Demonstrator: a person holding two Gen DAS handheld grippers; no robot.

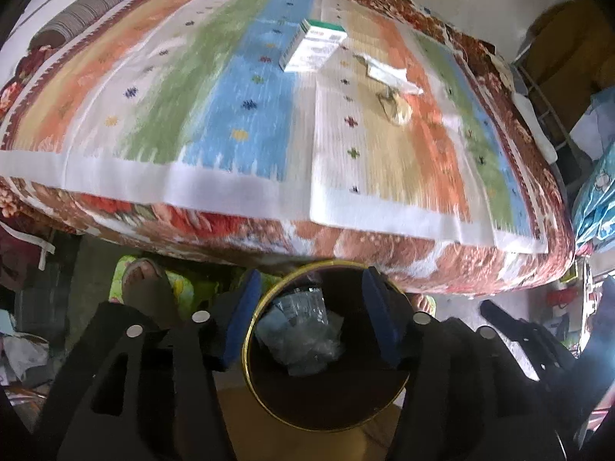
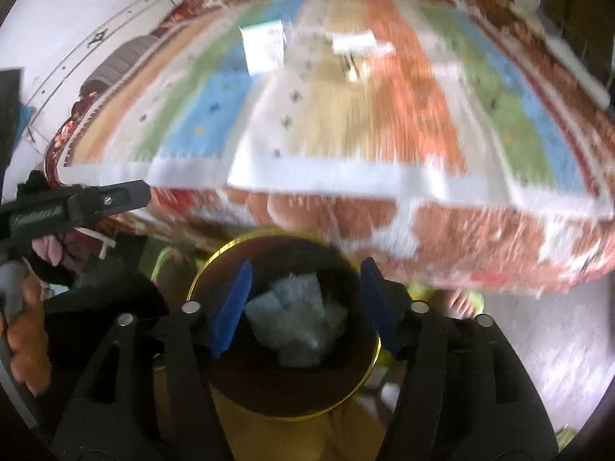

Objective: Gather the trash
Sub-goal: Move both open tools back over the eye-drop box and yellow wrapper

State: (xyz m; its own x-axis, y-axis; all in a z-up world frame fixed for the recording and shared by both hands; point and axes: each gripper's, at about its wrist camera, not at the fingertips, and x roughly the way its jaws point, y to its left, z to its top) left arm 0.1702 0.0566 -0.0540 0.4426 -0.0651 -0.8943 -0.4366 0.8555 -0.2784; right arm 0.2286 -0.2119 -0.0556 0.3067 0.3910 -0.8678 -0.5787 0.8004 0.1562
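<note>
Left tool (image 1: pixel 307 315) open, nothing btwn pads, over round gold-rimmed bin (image 1: pixel 326 418) w/ crumpled clear plastic (image 1: pixel 303 334) inside. Right tool (image 2: pixel 305 307) likewise open, empty, above same bin. On bed (image 1: pixel 269 115) beyond: white-green box (image 1: pixel 313 46), then crumpled wrapper (image 1: pixel 392 103) to its right, near, not touching

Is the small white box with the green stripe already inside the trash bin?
No, the box lies on the striped bedspread.
</note>
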